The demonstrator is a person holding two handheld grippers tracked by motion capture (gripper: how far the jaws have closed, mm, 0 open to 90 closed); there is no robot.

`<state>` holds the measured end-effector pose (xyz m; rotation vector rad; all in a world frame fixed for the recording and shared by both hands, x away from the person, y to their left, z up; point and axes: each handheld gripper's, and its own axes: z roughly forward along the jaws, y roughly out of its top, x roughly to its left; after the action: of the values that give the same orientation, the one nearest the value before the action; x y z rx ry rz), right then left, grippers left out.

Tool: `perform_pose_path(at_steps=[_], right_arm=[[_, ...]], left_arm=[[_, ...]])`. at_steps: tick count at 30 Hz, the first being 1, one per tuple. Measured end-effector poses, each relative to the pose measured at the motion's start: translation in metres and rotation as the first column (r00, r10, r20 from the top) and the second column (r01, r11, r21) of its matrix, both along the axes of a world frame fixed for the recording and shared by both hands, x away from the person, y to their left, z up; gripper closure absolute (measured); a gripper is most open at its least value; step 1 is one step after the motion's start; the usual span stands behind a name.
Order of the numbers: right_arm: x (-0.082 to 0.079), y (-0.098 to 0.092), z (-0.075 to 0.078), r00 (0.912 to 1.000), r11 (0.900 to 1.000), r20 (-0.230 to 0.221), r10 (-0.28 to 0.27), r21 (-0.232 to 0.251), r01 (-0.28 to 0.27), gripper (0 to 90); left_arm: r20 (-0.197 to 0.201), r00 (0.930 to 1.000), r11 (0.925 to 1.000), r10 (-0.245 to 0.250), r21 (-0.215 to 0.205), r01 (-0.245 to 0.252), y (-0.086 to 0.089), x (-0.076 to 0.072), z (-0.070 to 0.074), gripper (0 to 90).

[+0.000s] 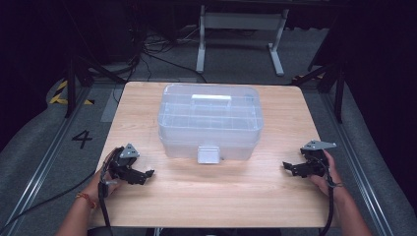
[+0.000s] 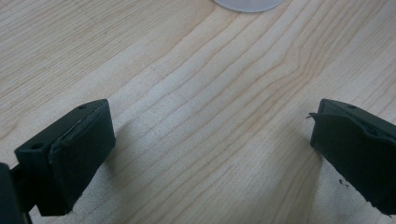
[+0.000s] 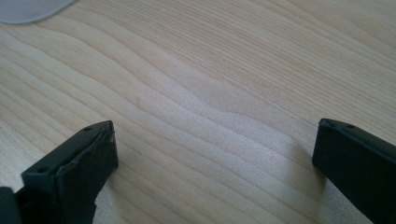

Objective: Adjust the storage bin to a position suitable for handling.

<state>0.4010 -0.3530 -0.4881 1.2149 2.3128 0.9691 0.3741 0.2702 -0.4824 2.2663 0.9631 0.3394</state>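
You are working in a lab-style recording bay: a bare wooden table [image 1: 211, 196] stands on grey carpet between floor rails [image 1: 46, 162], with hazard tape [image 1: 61, 93], a painted floor number [image 1: 82, 138], loose cables [image 1: 147, 54] and dark curtained surroundings.

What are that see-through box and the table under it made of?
The box looks like clear, slightly frosted plastic: its inner dividers show through the lid, and its latch is whiter and cloudier. The table shows pale wood grain with a smooth matte finish, possibly laminate rather than solid wood.
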Motion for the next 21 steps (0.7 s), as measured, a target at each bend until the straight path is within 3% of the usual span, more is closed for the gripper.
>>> perform_pose_path(at_steps=[17, 19, 21], right_arm=[[-0.0053, -0.0021, 0.0001, 0.9998, 1.0, 0.001, -0.018, 0.002, 0.018, 1.5], [-0.0059, -0.003, 0.0009, 0.9995, 1.0, 0.006, -0.03, 0.008, 0.029, 7.0], [-0.0071, -0.0037, 0.0027, 0.9996, 1.0, 0.016, -0.022, 0.016, 0.021, 18.2]], left_arm=[[0.007, 1.0, 1.0, -0.005, -0.002, 0.005, 0.0009, -0.0005, -0.0004, 0.6], [0.002, 1.0, 1.0, -0.008, -0.001, 0.008, 0.0011, -0.0005, -0.0001, 0.6], [0.002, 1.0, 1.0, -0.007, -0.002, 0.007, 0.001, -0.0005, -0.0001, 0.6]])
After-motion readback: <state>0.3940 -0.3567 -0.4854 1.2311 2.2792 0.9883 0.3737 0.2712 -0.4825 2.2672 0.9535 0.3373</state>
